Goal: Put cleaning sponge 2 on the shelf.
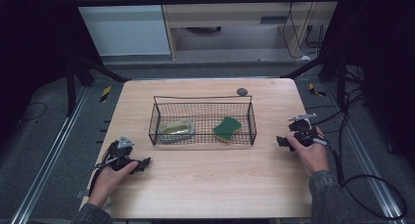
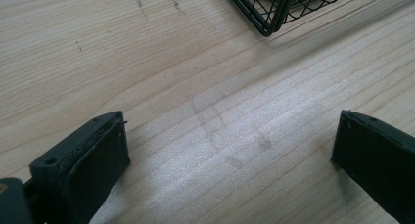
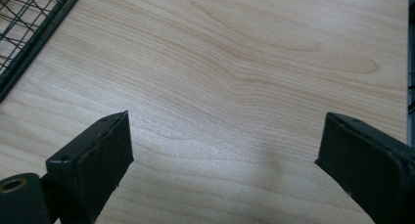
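Observation:
A black wire basket (image 1: 203, 98) stands in the middle of the wooden table (image 1: 205, 175). Inside it lie a green sponge (image 1: 227, 127) on the right and a pale greenish dish-like object (image 1: 176, 129) on the left. My left gripper (image 1: 146, 162) rests low on the table, front left of the basket, jaws wide open over bare wood (image 2: 230, 136). My right gripper (image 1: 280, 141) sits just right of the basket, also open with nothing between its jaws (image 3: 222, 141). A basket corner (image 2: 268, 18) shows at the top of the left gripper view, and a basket edge (image 3: 29, 33) at the upper left of the right gripper view.
A small dark round disc (image 1: 242, 91) lies near the table's far edge behind the basket. Cables (image 1: 362, 185) trail off the right side of the table. Dark frame legs stand at both far corners.

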The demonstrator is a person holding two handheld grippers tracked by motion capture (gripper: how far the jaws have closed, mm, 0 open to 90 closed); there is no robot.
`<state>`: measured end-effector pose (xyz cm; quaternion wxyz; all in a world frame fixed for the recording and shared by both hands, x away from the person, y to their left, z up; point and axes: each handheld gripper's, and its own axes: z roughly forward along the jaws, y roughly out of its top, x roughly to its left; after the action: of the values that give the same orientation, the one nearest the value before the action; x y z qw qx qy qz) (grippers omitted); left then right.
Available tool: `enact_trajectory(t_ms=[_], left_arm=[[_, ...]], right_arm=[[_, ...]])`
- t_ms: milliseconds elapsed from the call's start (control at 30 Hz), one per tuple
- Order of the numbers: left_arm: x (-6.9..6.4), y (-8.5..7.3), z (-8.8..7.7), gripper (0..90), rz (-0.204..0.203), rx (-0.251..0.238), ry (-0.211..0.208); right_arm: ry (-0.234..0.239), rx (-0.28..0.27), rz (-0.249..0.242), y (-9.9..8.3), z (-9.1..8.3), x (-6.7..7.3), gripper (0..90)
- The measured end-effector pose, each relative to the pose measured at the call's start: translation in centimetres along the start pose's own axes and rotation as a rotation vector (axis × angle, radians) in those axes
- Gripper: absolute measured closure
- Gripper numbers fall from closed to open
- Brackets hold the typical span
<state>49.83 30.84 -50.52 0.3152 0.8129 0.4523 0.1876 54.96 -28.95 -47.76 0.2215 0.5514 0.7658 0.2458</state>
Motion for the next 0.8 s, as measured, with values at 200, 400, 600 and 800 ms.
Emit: enact_trajectory(t_ms=[200,400,600,800], left_arm=[[0.1,0.0,0.1,0.0,-0.003,-0.011,0.001],[0.5,0.0,0.4,0.0,-0.010,-0.035,0.010],[0.8,0.5,0.9,0.0,-0.027,-0.038,0.024],[1.3,1.0,1.4,0.0,-0.034,-0.040,0.032]], right_arm=[[-0.010,0.000,0.041,-0.6,1.8,0.2,5.7],[0.007,-0.055,0.064,-0.8,2.7,0.6,2.5],[0.018,-0.134,0.087,-1.4,3.2,0.9,0.3],[-0.008,-0.133,0.114,-1.6,3.0,1.4,0.4]])
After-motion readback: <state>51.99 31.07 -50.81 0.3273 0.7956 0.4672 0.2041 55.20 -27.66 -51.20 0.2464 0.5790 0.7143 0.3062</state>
